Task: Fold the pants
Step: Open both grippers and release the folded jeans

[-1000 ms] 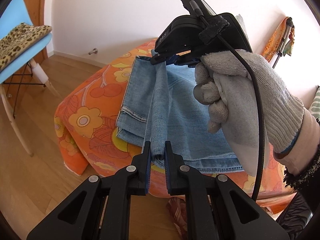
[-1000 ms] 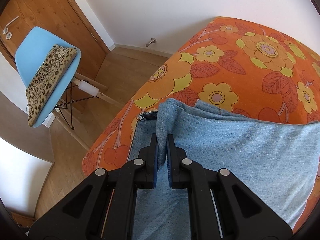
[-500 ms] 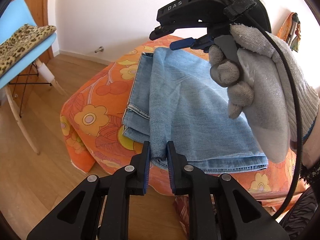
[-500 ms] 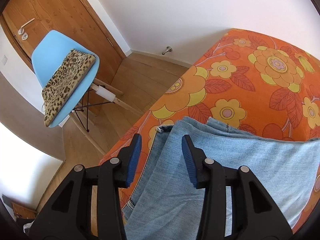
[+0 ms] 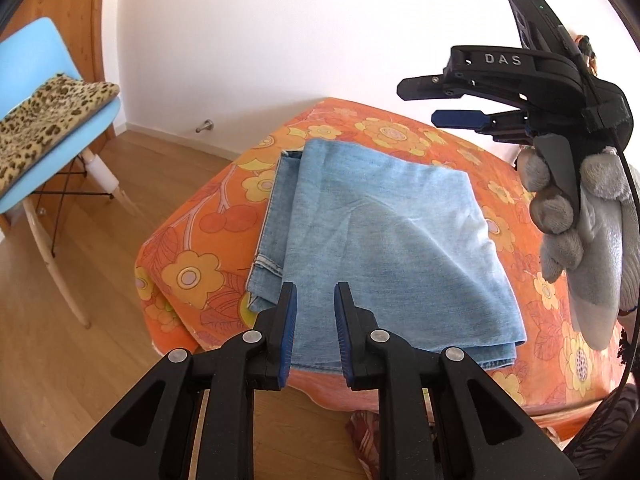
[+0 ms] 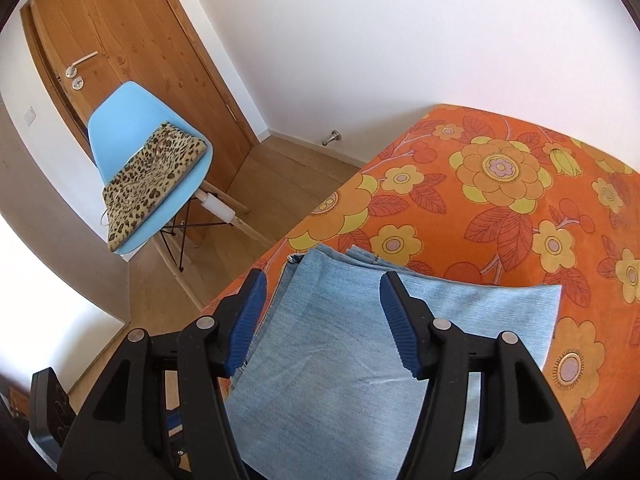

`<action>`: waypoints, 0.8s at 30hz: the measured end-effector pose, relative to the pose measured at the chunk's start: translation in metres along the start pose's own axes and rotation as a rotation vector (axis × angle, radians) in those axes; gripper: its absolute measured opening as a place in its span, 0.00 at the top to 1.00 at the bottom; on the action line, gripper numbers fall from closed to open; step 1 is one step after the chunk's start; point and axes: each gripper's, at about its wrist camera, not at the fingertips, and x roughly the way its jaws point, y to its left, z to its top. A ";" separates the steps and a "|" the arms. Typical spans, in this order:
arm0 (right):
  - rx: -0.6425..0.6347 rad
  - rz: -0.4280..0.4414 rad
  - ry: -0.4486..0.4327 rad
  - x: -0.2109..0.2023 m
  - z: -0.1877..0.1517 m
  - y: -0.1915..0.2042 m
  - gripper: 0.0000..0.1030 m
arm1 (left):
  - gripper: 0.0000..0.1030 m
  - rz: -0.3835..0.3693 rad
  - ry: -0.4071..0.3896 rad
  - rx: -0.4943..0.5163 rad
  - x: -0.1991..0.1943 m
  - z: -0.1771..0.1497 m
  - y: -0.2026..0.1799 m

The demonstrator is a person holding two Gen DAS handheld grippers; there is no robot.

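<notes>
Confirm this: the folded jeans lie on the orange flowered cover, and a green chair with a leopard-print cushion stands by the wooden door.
Not quite: the chair is light blue, not green, as the right wrist view shows. The rest holds: folded jeans on the orange flowered cover, leopard-print cushion on the chair, wooden door behind.

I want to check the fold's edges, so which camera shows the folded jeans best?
The left wrist view: the folded jeans lie almost whole on the orange floral cover, with all the edges visible. In the right wrist view the open right gripper blocks much of the jeans and the near part is cut off.
</notes>
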 end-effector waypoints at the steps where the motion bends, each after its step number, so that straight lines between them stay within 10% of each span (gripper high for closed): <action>1: -0.008 -0.004 -0.013 -0.011 -0.004 -0.004 0.38 | 0.83 -0.006 -0.003 0.008 0.000 0.001 -0.004; 16: 0.076 -0.082 -0.052 -0.112 -0.121 -0.090 0.23 | 0.76 -0.075 0.042 0.129 0.020 -0.003 -0.073; 24: 0.020 -0.068 0.030 -0.097 -0.179 -0.092 0.69 | 0.76 -0.100 0.086 0.159 0.050 -0.006 -0.098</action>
